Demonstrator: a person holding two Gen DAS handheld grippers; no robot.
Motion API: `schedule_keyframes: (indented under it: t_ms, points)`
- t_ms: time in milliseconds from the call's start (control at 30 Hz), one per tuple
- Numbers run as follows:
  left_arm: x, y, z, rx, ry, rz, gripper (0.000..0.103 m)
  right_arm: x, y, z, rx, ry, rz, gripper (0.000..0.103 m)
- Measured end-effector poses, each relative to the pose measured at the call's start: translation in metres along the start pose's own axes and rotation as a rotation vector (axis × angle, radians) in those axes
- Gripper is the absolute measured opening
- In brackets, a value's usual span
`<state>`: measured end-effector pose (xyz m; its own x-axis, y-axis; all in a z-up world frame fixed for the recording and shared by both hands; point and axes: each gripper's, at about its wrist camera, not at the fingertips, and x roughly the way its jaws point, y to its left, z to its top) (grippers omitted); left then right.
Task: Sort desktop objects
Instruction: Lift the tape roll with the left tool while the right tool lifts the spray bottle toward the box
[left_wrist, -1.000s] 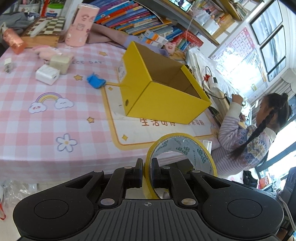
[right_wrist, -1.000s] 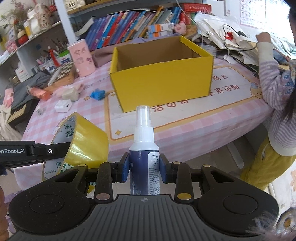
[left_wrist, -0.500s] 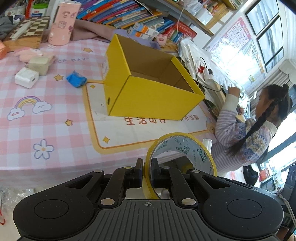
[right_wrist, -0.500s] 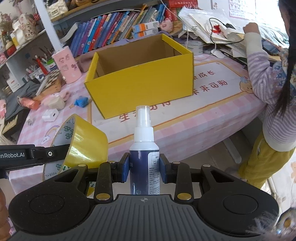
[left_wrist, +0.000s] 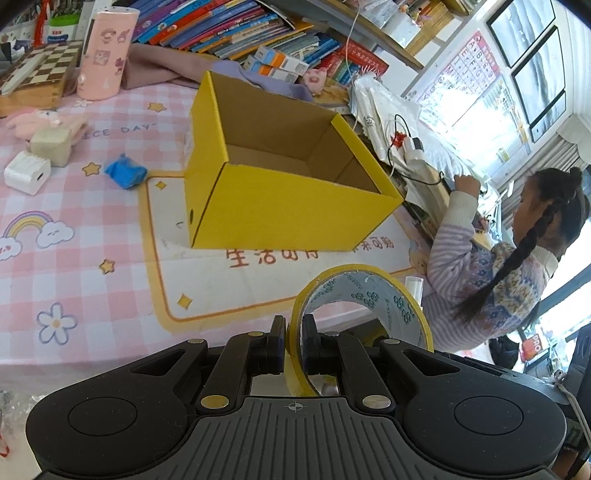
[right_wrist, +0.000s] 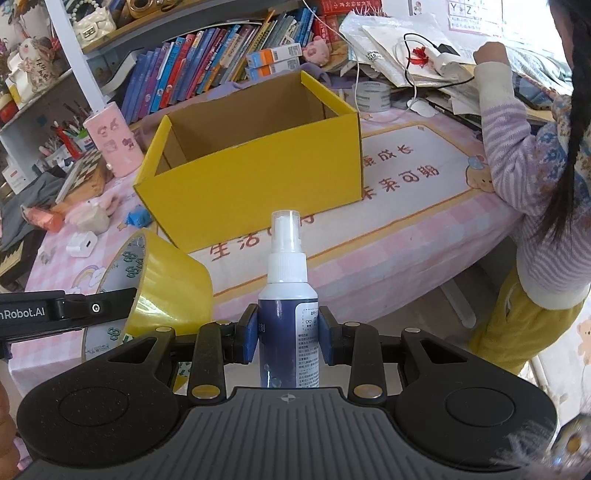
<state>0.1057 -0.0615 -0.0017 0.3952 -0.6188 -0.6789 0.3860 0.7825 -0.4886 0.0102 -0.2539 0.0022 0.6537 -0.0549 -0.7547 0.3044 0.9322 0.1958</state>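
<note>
The tape roll (left_wrist: 360, 306) sits clamped in my left tongs (left_wrist: 293, 341), the jaws nearly shut with only the roll's thin yellow wall pinched between them, its hoop standing up just ahead and to the right of the fingertips. My right tongs (right_wrist: 288, 334) grip the spray bottle (right_wrist: 288, 317) around its dark blue body, jaws as wide as the bottle, cap pointing up.

What has changed over the last second: the yellow box (left_wrist: 280, 173) has swung from off to one side to nearly straight ahead of both tongs, and it fills more of each view — I am carrying both loads in toward it. Its open top now faces me, and the brown floor I can see holds nothing. So neither thing is sorted yet; I judge this the approach, with the drops still to come.

Beyond the box on my left, on the pink checked tablecloth (left_wrist: 74, 258), wait a blue wrapped piece (left_wrist: 125, 172), a white charger (left_wrist: 26, 177) and a beige block (left_wrist: 51, 147) — likely later pickups. A child (left_wrist: 517, 258) sits at the table's right end, near my right tongs' path.
</note>
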Motion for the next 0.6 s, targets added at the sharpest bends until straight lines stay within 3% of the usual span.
schedule_keyframes:
  t_ms: [333, 600]
  points:
    - [0.029, -0.017, 0.02, -0.016, -0.026, -0.013, 0.007, 0.014, -0.021, 0.036, -0.061, -0.012, -0.031, 0.03]
    - [0.033, -0.032, 0.036, -0.053, -0.106, 0.001, 0.007, 0.016, -0.031, 0.067, -0.133, -0.05, -0.016, 0.03]
